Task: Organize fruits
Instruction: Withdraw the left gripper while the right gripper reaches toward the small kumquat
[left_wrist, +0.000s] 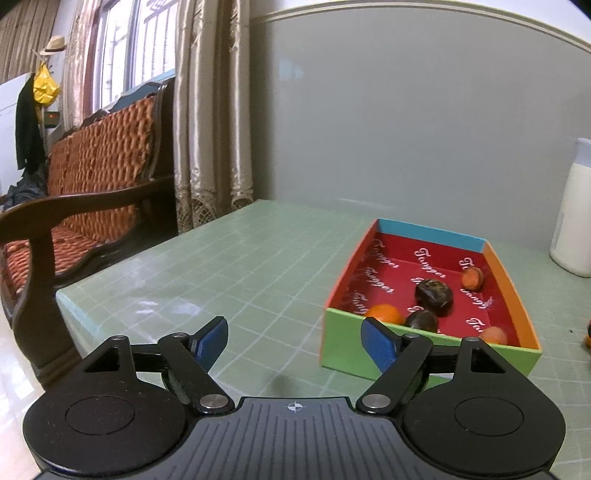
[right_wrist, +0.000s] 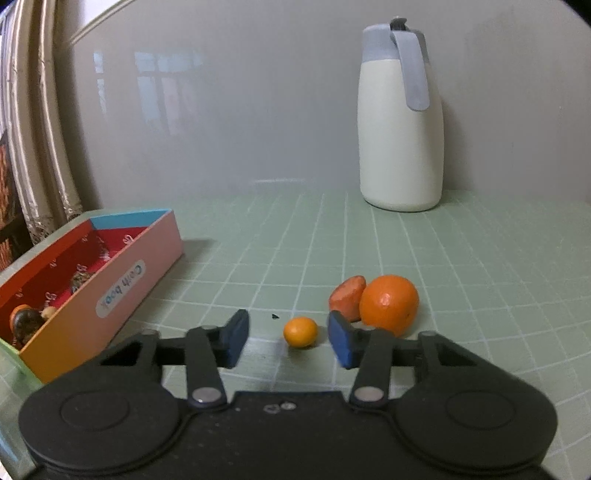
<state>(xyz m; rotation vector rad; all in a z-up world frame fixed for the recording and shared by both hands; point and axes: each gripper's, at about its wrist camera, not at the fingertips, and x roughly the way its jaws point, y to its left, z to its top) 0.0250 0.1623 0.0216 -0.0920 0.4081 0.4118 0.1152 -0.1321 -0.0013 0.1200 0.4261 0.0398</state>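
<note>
Crowding the small orange (right_wrist: 300, 332): big orange (right_wrist: 389, 305), reddish fruit (right_wrist: 347, 296), jug (right_wrist: 400, 122) behind.

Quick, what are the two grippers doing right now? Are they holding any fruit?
Left gripper: open, holding nothing.
Right gripper: open, not holding anything; the small orange fruit sits between its fingers, untouched.

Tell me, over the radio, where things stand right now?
Left claw open, empty. Right claw open around small orange, pads not touching. Big orange close beside right pad. Box already holds fruit.
</note>
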